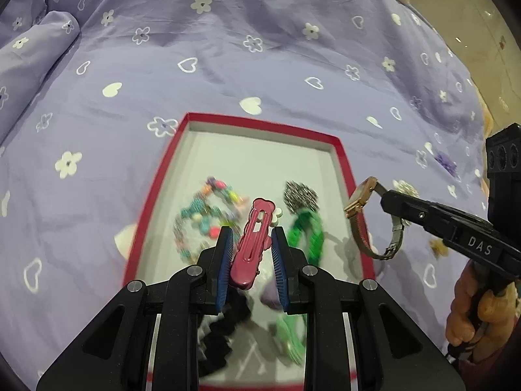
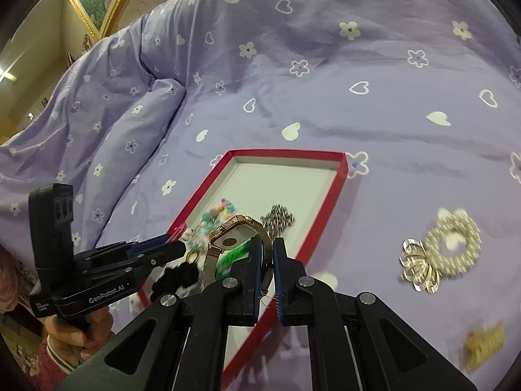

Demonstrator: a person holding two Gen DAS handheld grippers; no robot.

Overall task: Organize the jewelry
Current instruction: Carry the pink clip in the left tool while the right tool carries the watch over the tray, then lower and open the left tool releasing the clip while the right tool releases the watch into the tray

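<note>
My left gripper (image 1: 252, 229) is shut on a pink hair clip (image 1: 252, 244), which stands up between the blue pads over a red-rimmed box (image 1: 260, 123). In the box lie a colourful bead bracelet (image 1: 208, 208), a sparkly silver piece (image 1: 301, 195), a green braided band (image 1: 307, 231) and a black scrunchie (image 1: 224, 335). My right gripper (image 2: 267, 242) is shut on the mesh strap of a rose-gold watch (image 2: 232, 238), held above the box's right rim (image 2: 325, 224). Seen from the left wrist view, the watch (image 1: 358, 200) hangs from the right gripper (image 1: 386, 197).
Box and loose pieces rest on a purple bedspread (image 2: 358, 65) with white hearts and flowers. On it, right of the box, lie a pearl ring with a silver bow (image 2: 452, 244), a blurred gold piece (image 2: 485, 342) and a small purple flower piece (image 1: 446, 161). A person's hand (image 1: 472, 319) grips the right handle.
</note>
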